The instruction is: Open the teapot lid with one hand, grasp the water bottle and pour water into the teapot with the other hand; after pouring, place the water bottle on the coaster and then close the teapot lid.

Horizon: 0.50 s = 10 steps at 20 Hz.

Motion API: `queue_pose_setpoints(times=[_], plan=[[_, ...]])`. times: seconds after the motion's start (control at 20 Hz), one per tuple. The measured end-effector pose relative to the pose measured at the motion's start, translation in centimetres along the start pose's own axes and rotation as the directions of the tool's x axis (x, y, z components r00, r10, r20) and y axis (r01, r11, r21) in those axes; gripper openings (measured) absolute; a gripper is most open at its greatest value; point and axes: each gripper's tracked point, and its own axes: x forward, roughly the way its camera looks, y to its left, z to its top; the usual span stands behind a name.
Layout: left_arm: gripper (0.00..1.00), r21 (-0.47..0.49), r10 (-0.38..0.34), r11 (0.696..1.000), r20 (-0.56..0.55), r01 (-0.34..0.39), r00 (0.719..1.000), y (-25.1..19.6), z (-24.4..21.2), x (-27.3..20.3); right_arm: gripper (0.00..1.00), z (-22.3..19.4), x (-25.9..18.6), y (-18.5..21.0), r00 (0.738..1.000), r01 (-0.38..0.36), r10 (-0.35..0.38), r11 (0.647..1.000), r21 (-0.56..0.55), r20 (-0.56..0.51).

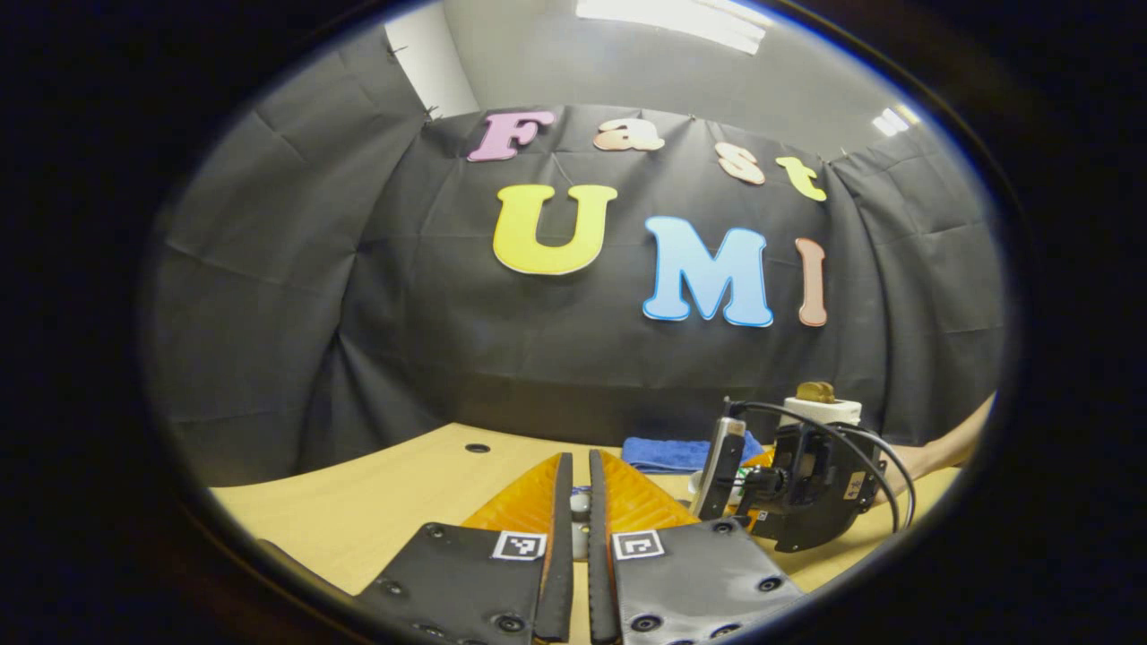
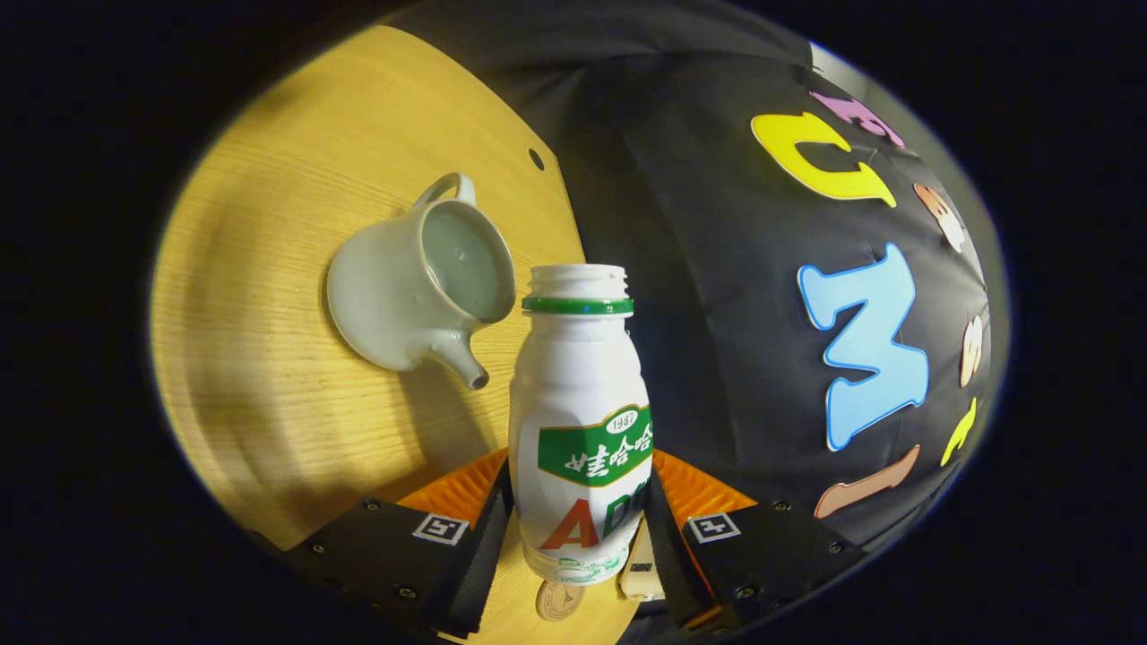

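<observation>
The right claw (image 2: 578, 537) grips a white plastic water bottle with a green neck ring and green label (image 2: 581, 421), a finger on each side of its lower body. The bottle's mouth is uncapped and sits just beside the open rim of a pale celadon ceramic teapot (image 2: 417, 287), lidless, on the light wooden tabletop (image 2: 269, 394).

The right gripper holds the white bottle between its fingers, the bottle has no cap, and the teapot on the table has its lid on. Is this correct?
Not fully. In the right gripper view, the teapot has its lid off: its mouth is open. The rest holds: the right gripper holds the uncapped white bottle between its fingers.
</observation>
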Motion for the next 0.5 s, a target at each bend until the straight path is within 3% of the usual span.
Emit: queue_pose_setpoints(times=[0.5], plan=[[0.17,0.004,-0.001,1.000,-0.002,0.001,1.000,0.04,-0.08,-0.17,0.74,0.18,-0.04,0.04,0.998,0.063,-0.066,0.979,-0.196,-0.013]])
